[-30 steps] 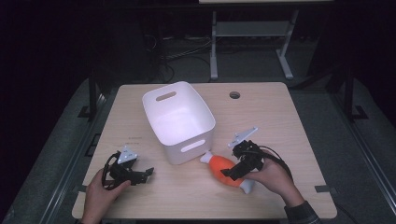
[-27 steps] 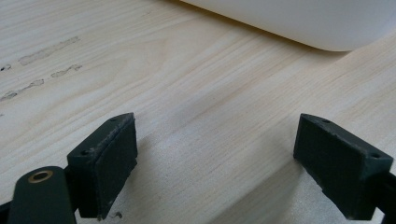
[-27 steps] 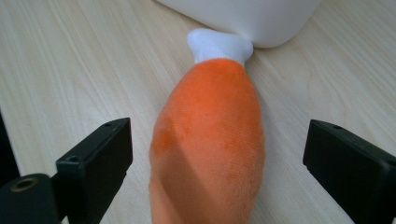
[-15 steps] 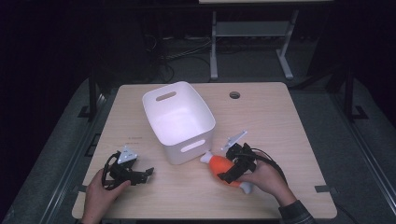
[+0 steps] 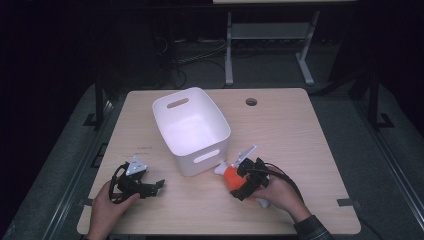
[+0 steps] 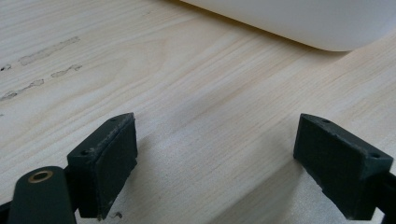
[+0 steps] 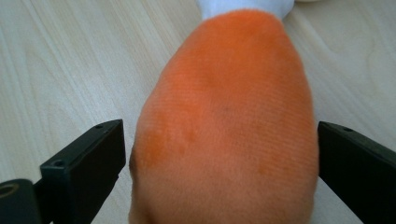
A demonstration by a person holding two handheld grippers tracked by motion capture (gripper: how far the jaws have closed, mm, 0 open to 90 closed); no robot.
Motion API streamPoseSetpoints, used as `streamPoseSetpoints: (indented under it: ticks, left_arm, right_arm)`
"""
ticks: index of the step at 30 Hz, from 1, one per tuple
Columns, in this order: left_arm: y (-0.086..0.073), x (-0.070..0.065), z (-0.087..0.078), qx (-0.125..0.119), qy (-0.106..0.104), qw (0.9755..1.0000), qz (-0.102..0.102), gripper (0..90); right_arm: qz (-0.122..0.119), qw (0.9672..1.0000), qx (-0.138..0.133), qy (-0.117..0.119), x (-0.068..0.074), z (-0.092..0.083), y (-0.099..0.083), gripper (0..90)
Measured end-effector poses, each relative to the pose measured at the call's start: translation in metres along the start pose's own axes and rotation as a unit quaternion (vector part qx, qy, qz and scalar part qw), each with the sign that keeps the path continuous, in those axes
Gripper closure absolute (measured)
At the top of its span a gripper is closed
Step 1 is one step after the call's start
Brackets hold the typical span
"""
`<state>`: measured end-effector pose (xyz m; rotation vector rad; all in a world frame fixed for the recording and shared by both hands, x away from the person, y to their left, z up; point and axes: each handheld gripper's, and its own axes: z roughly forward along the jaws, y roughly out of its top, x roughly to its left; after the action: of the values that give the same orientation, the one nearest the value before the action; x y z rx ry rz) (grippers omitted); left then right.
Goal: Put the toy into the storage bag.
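Orange plush toy (image 5: 231, 176) flat, long axis diag., white tip twd bin (image 5: 192, 129).

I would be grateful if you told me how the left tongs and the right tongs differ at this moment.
The left tongs have only bare table between their jaws, while the right tongs straddle the orange plush toy. The left tongs sit apart from the white bin on its left; the right tongs sit by its near right corner. Both stand open, and each is held in a hand.
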<state>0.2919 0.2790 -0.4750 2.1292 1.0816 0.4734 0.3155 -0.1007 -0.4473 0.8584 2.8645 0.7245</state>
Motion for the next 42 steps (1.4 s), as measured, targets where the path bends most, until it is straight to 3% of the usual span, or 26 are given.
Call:
streamPoseSetpoints:
  ticks: [9, 13, 26, 42]
  left_arm:
    - [0.000, 0.000, 0.000, -0.001, 0.000, 1.0000, 0.000, 12.9]
    - [0.000, 0.000, 0.000, -0.001, 0.000, 1.0000, 0.000, 12.9]
    - [0.000, 0.000, 0.000, -0.001, 0.000, 1.0000, 0.000, 12.9]
    - [0.000, 0.000, 0.000, 0.000, 0.000, 1.0000, 0.000, 12.9]
  right_arm:
    - [0.005, 0.9999, 0.009, -0.004, 0.002, 0.007, -0.001, 3.3]
    - [0.005, 0.9999, 0.003, -0.011, 0.003, 0.006, 0.000, 13.7]
    - [0.012, 0.9999, 0.004, -0.002, 0.002, 0.001, -0.002, 20.6]
    - [0.024, 0.9997, 0.005, 0.003, 0.000, -0.009, -0.003, 21.6]
